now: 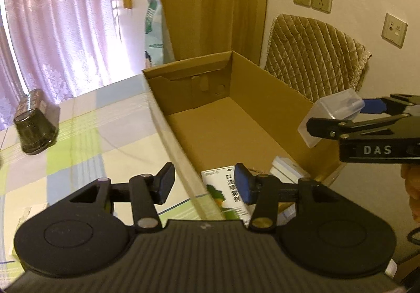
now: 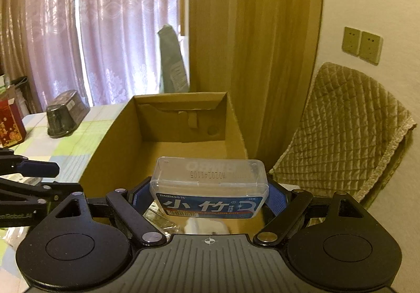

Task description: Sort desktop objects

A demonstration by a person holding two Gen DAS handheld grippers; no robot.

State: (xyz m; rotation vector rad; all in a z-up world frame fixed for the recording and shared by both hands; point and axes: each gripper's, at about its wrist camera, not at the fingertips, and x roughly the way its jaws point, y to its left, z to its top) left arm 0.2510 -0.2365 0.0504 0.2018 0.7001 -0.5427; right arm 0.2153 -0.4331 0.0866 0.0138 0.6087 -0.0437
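A clear plastic floss box (image 2: 208,188) with a blue label is clamped between the blue pads of my right gripper (image 2: 208,197), held above the near end of an open cardboard box (image 2: 181,119). In the left wrist view the same floss box (image 1: 333,114) hangs over the cardboard box's (image 1: 210,119) right wall, with the right gripper (image 1: 349,115) shut on it. My left gripper (image 1: 204,182) is open and holds nothing, over the cardboard box's left wall. Inside lie a green-and-white medicine carton (image 1: 227,193) and a white box (image 1: 286,168).
A dark wrapped jar (image 1: 35,122) lies on the checked tablecloth (image 1: 86,140) to the left. A red carton (image 2: 10,122) stands at the far left. A chair with a quilted cover (image 2: 346,130) is right of the cardboard box. Curtains and a wooden panel stand behind.
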